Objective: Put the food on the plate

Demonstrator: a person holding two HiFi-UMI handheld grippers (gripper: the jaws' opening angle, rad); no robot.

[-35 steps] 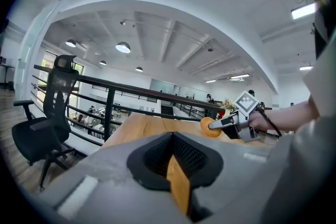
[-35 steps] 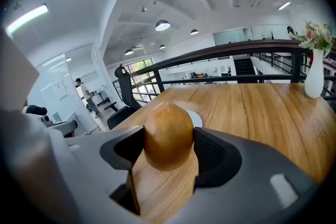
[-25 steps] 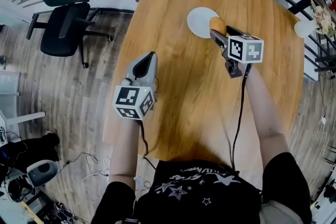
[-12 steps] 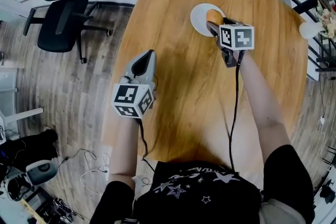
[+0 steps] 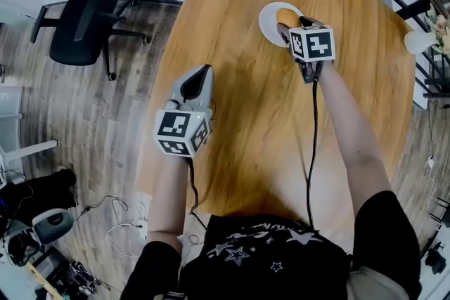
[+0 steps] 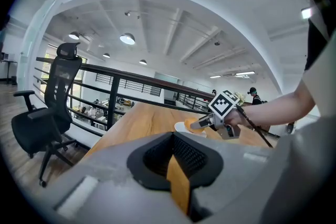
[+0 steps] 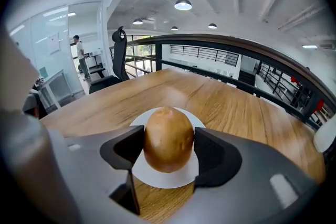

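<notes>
- Two grippers work over a table [image 5: 232,81]; the right gripper [image 5: 287,23] has its jaws closed on the food [image 7: 168,139], a rounded brown piece, one pad pressing on each flank
- Food position: held directly over the white plate [image 7: 157,180], near its middle; whether its underside already rests on the plate cannot be told from any view
- Left gripper [image 5: 200,74]: jaws drawn together with nothing between them, held well apart from the plate at the table's near left, taking no part in this step
- Step in hand: by judgement, the placing stage, with the carry to the plate finished and the release not yet made
- Next move calls for: a short lowering until the food sits on the plate, then a spreading of the right jaws and a straight withdrawal; the rounded food may roll if a pad drags on it, so the jaws should part evenly
- Change against the earlier frames: a second ago the food hung at the plate's right rim; since then the right gripper has travelled across and tipped downward, and the food now covers the plate's centre
- Left gripper: little changed in place, its jaws closed as before
</notes>
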